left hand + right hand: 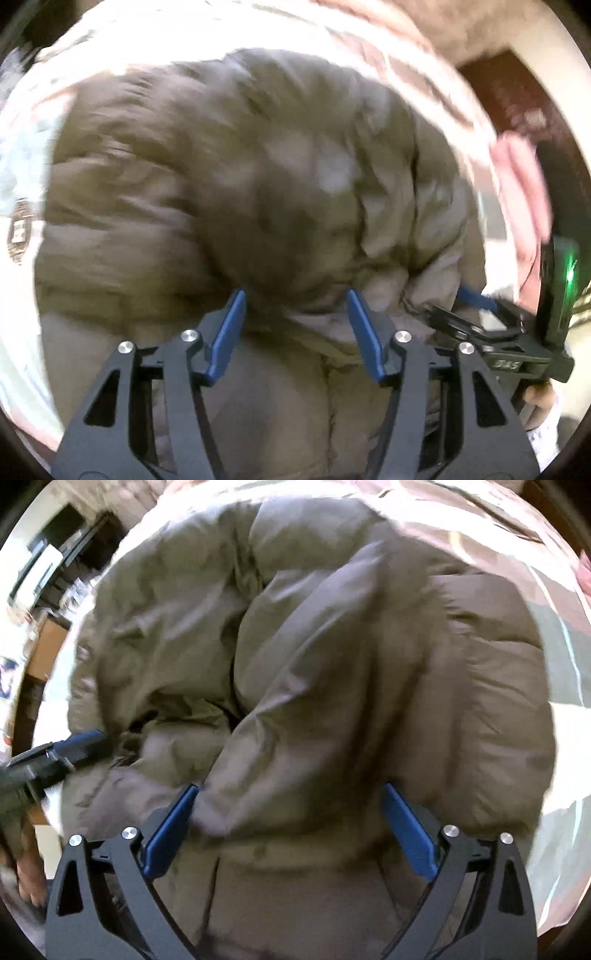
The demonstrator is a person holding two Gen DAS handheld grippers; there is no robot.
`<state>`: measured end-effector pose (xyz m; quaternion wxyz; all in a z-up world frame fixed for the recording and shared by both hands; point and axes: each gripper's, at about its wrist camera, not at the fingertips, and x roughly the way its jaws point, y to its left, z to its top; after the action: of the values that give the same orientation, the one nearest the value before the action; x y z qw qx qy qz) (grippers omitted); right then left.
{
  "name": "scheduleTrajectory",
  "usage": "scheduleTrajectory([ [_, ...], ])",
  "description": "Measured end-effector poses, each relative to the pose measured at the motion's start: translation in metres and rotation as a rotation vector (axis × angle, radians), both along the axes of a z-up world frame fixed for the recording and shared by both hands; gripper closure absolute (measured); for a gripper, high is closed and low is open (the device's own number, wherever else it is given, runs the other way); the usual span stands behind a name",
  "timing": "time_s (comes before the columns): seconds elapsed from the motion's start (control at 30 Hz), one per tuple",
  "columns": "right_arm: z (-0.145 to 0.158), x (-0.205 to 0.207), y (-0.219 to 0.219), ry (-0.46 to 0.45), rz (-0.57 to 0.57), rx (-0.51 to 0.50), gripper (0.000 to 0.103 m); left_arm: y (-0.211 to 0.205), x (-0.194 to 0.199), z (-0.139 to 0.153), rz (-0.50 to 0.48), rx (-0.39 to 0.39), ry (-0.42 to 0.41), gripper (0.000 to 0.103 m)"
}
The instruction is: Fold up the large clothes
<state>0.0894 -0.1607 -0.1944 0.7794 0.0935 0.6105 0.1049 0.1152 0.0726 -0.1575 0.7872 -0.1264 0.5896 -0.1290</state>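
A large brown puffer jacket (236,192) lies bunched on a pale bed and fills both views; it also shows in the right wrist view (314,664). My left gripper (295,299) is open, its blue pads straddling a fold of the jacket. My right gripper (291,794) is open wide over a puffy fold near the jacket's lower edge. The right gripper shows at the right edge of the left wrist view (476,299), and the left gripper at the left edge of the right wrist view (81,746). Both views are motion-blurred.
The pale pink bed cover (554,738) surrounds the jacket. A dark wooden piece of furniture (517,96) stands past the bed. Shelves and a cardboard box (48,646) stand to the left.
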Motion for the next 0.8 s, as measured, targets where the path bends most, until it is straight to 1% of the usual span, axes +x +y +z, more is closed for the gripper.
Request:
scheduleTrajectory([
  [0.03, 0.006, -0.005, -0.006, -0.015, -0.003, -0.004, 0.005, 0.020, -0.003, 0.006, 0.035, -0.008, -0.011, 0.045],
  [0.07, 0.012, -0.010, -0.010, -0.032, -0.004, -0.018, 0.005, 0.037, -0.007, 0.007, 0.065, -0.011, -0.003, 0.045],
  [0.1, 0.014, -0.017, -0.018, -0.046, -0.002, -0.055, 0.005, 0.048, -0.012, 0.006, 0.086, -0.009, 0.013, 0.045],
  [0.17, 0.010, -0.025, -0.031, -0.046, -0.009, -0.094, 0.005, 0.073, -0.030, -0.007, 0.115, 0.001, 0.069, 0.045],
  [0.2, 0.007, -0.025, -0.036, -0.031, -0.007, -0.094, 0.005, 0.084, -0.037, -0.013, 0.115, 0.011, 0.092, 0.045],
  [0.27, -0.010, -0.041, -0.042, 0.033, 0.016, -0.074, 0.005, 0.095, -0.049, -0.033, 0.095, 0.051, 0.152, 0.045],
  [0.33, -0.031, -0.052, -0.033, 0.104, 0.042, -0.119, 0.005, 0.098, -0.066, -0.060, 0.044, 0.141, 0.225, 0.046],
  [0.37, -0.047, -0.059, -0.029, 0.153, 0.069, -0.177, 0.005, 0.099, -0.075, -0.076, 0.017, 0.197, 0.259, 0.046],
  [0.4, -0.066, -0.069, -0.023, 0.208, 0.118, -0.277, 0.005, 0.098, -0.078, -0.082, 0.003, 0.207, 0.271, 0.044],
  [0.47, -0.079, -0.083, -0.020, 0.218, 0.183, -0.365, 0.003, 0.103, -0.087, -0.085, -0.023, 0.212, 0.272, 0.044],
  [0.5, -0.080, -0.090, -0.023, 0.215, 0.191, -0.398, 0.001, 0.105, -0.090, -0.084, -0.022, 0.227, 0.276, 0.044],
  [0.53, -0.080, -0.093, -0.028, 0.224, 0.178, -0.405, 0.001, 0.107, -0.093, -0.085, -0.019, 0.238, 0.280, 0.044],
  [0.6, -0.079, -0.098, -0.045, 0.244, 0.121, -0.383, 0.001, 0.112, -0.099, -0.088, -0.017, 0.248, 0.292, 0.044],
  [0.67, -0.078, -0.104, -0.060, 0.256, 0.067, -0.384, 0.001, 0.114, -0.104, -0.084, -0.026, 0.245, 0.271, 0.046],
  [0.73, -0.065, -0.110, -0.068, 0.217, 0.041, -0.379, 0.001, 0.112, -0.113, -0.070, -0.047, 0.251, 0.222, 0.046],
  [0.77, -0.054, -0.114, -0.074, 0.175, 0.011, -0.387, 0.001, 0.111, -0.119, -0.064, -0.050, 0.249, 0.212, 0.046],
  [0.8, -0.045, -0.118, -0.083, 0.138, -0.032, -0.393, 0.001, 0.119, -0.127, -0.060, -0.048, 0.250, 0.215, 0.045],
])
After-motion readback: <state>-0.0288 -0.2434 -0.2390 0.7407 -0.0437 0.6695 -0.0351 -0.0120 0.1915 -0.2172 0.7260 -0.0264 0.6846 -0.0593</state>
